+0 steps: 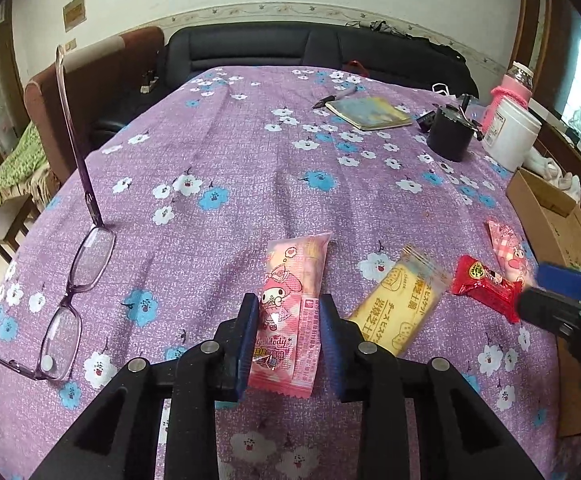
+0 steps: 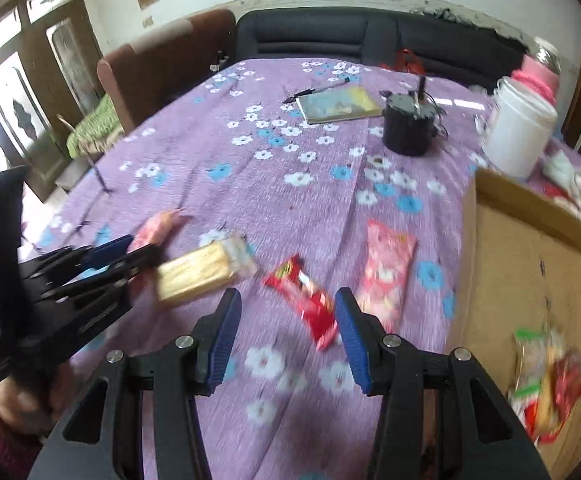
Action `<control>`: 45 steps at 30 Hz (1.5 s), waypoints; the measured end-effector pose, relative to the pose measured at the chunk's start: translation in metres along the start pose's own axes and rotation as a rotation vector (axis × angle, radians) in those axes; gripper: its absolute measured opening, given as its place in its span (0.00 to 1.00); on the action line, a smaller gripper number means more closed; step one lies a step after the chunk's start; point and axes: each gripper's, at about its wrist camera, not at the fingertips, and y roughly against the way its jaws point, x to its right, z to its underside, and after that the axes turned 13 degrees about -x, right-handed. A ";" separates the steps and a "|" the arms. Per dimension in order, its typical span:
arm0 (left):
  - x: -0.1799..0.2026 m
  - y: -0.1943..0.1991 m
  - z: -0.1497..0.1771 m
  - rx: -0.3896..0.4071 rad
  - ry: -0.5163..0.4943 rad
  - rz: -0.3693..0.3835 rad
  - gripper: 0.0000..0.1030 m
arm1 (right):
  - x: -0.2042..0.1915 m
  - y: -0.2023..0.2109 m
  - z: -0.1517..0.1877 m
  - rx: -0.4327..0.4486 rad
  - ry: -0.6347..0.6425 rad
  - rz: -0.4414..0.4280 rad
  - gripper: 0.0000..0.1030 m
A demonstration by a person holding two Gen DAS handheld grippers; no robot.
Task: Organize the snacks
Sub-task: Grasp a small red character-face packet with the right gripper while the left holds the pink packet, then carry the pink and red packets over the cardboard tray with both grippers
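The left tool (image 1: 288, 340) has its jaws apart, one on each side of a pink cartoon-rabbit snack packet (image 1: 290, 312) that lies flat on the table; whether the pads touch the wrapper cannot be told. The right tool (image 2: 286, 336) also stands apart, low over a red snack packet (image 2: 304, 300) lying slantwise between its fingers; just left lies a yellow biscuit packet (image 2: 198, 272), just right a second pink packet (image 2: 386, 272); further right, an open cardboard box (image 2: 530, 264) holds several blurred wrappers. The table wears a purple cloth with white and blue flowers (image 1: 230, 152); a pair of glasses (image 1: 70, 280) lies at its left; farther off are a black pot (image 1: 450, 130), a notebook (image 1: 370, 114), a pen (image 1: 334, 96), a white jar (image 1: 510, 136); beyond, a dark sofa (image 1: 270, 48).
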 end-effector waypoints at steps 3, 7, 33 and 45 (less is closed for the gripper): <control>-0.001 0.000 0.000 -0.002 0.004 0.005 0.31 | 0.000 -0.018 -0.009 -0.044 0.013 0.033 0.46; -0.001 0.000 -0.001 -0.002 0.004 0.006 0.31 | 0.004 -0.033 -0.007 -0.096 0.012 0.081 0.46; -0.013 0.031 0.001 0.122 0.045 0.065 0.30 | 0.014 0.020 0.063 0.150 -0.210 -0.134 0.19; 0.005 0.039 0.008 0.193 -0.016 -0.019 0.30 | 0.025 0.035 0.066 0.212 -0.230 -0.141 0.19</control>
